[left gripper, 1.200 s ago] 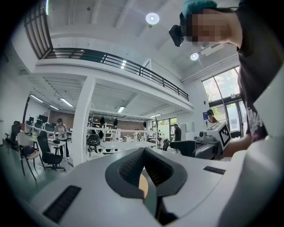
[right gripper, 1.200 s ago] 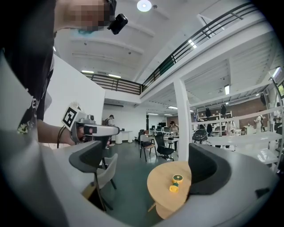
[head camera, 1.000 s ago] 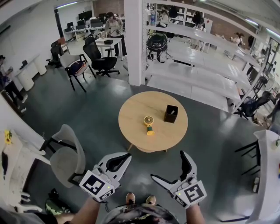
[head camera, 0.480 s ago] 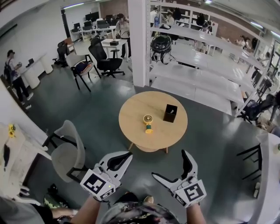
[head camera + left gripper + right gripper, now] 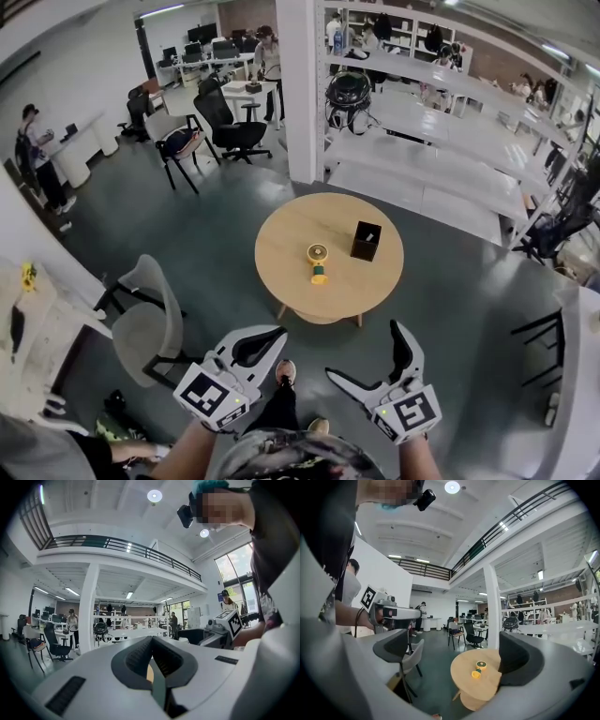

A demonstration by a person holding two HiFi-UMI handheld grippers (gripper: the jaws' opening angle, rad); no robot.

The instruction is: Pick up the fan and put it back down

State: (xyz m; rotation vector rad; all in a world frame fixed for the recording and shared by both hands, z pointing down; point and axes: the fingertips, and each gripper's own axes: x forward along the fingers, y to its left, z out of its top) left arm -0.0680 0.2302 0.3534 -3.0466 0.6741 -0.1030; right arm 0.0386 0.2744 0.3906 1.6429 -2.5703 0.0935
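A small yellow fan [image 5: 319, 262] lies on the round wooden table [image 5: 281, 258] in the middle of the head view, beside a black box [image 5: 366, 241]. The right gripper view shows the fan [image 5: 477, 669] between its jaws, far off. My left gripper [image 5: 260, 344] is held low at the near left, well short of the table, its jaws closed together. My right gripper [image 5: 367, 360] hovers at the near right with its jaws spread wide and nothing between them. Both are far from the fan.
A grey chair [image 5: 145, 323] stands left of the table, close to my left gripper. White shelving [image 5: 441, 141] runs behind the table at the right, a white pillar [image 5: 298, 84] behind it. Office chairs [image 5: 220, 117] and people stand further back. My shoes [image 5: 286, 373] show below.
The view has shifted slightly; the table sits a little nearer. A foot has stepped forward between the grippers. Both grippers keep their pose.
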